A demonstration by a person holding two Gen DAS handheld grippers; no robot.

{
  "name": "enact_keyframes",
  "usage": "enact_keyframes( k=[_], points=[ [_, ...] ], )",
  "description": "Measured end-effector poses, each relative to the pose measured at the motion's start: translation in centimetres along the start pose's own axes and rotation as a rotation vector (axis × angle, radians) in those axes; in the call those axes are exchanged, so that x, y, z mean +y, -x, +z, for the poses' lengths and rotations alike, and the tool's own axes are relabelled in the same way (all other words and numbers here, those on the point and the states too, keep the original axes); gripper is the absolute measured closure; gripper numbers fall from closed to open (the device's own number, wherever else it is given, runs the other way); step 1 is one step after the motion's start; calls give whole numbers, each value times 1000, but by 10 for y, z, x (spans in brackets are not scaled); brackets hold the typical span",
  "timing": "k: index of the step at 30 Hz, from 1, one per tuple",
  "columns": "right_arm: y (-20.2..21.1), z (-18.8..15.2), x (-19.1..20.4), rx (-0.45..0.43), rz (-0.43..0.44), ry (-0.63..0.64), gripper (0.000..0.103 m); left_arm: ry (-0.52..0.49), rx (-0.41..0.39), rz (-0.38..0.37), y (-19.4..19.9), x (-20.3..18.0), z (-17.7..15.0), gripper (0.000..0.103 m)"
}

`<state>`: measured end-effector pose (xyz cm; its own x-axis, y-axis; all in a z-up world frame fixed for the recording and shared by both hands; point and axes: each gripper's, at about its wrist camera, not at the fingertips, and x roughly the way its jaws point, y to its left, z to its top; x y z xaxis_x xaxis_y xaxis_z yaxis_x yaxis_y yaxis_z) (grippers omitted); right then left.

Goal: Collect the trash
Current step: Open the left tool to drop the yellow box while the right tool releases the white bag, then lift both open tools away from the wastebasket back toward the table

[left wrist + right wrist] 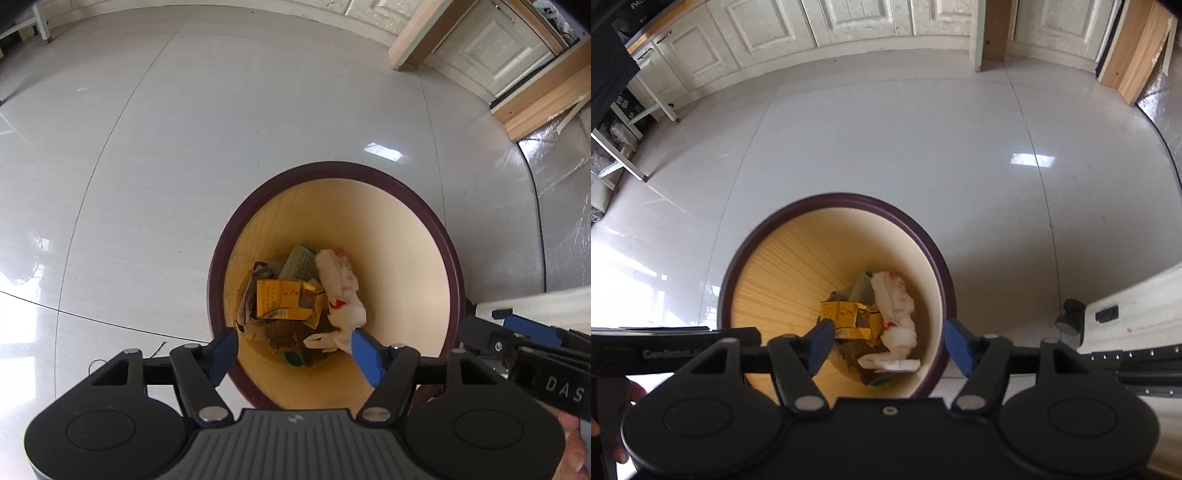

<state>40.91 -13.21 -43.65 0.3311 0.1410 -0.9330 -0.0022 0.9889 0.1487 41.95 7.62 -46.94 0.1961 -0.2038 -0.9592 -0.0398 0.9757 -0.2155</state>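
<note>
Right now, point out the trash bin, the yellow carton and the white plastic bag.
trash bin (452, 258), left wrist view, dark rim on its right side
yellow carton (282, 301), left wrist view, printed top face
white plastic bag (897, 306), right wrist view, crumpled middle

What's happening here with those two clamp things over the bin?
A person is collecting trash with a two-finger gripper in each hand. Both the left gripper and the right gripper hang open and empty just above a round bin on the tiled floor. Inside lie a crushed yellow carton, a crumpled white wrapper with red print and other scraps. Nothing is being held right now.
</note>
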Motion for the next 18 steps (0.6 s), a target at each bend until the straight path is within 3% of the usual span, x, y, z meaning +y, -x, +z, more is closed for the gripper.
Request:
enact_keyframes(
  k=[11, 18],
  points=[
    [15, -8, -7, -4, -23, 3, 22, -35, -14, 33, 22, 3, -14, 21],
    [27, -22, -14, 3, -52, 5, 12, -39, -23, 41, 36, 11, -27, 8]
  ],
)
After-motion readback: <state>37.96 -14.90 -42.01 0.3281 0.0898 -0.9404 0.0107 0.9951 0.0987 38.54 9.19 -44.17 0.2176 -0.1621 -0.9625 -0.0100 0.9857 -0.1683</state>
